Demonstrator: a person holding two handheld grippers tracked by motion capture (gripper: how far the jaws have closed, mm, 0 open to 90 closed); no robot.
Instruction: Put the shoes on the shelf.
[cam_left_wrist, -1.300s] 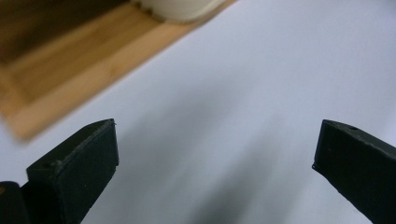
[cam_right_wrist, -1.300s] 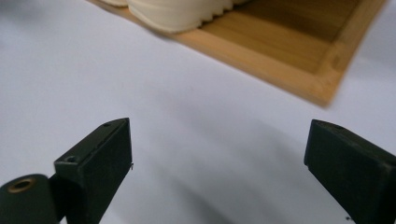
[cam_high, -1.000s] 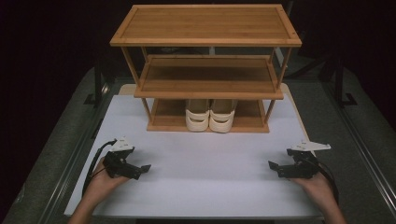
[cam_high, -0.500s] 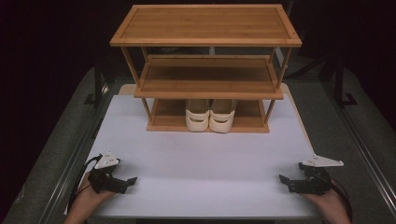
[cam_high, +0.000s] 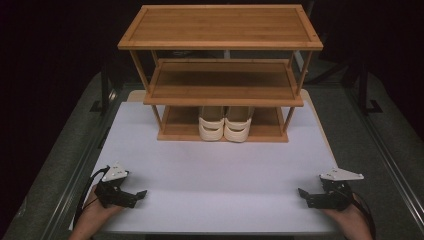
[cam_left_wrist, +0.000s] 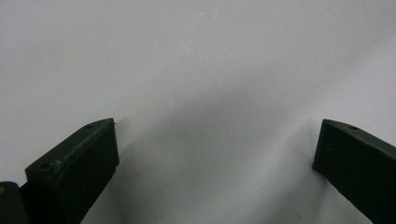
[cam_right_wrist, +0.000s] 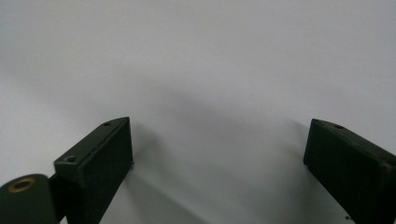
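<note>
A wooden three-tier shoe rack (cam_high: 220, 45) stands at the back of the white table (cam_high: 215, 170). A pair of cream sandals (cam_high: 225, 125) sits side by side on its bottom shelf; the two upper shelves are bare. My left gripper (cam_high: 137, 195) rests low at the near left corner of the table, jaws wide apart with nothing between them (cam_left_wrist: 215, 149). At the near right corner my right gripper (cam_high: 303, 195) lies the same way, open over bare white surface (cam_right_wrist: 217, 149). Both grippers point inward, far from the rack.
Grey floor and dark rails run along both sides of the table. Black stands rise behind the rack at left and right. The wide white stretch between the grippers and the rack holds nothing.
Both grippers have drawn back toward the near edge of the table and outward to its corners, and now sit lower. The sandals and rack have not moved.
</note>
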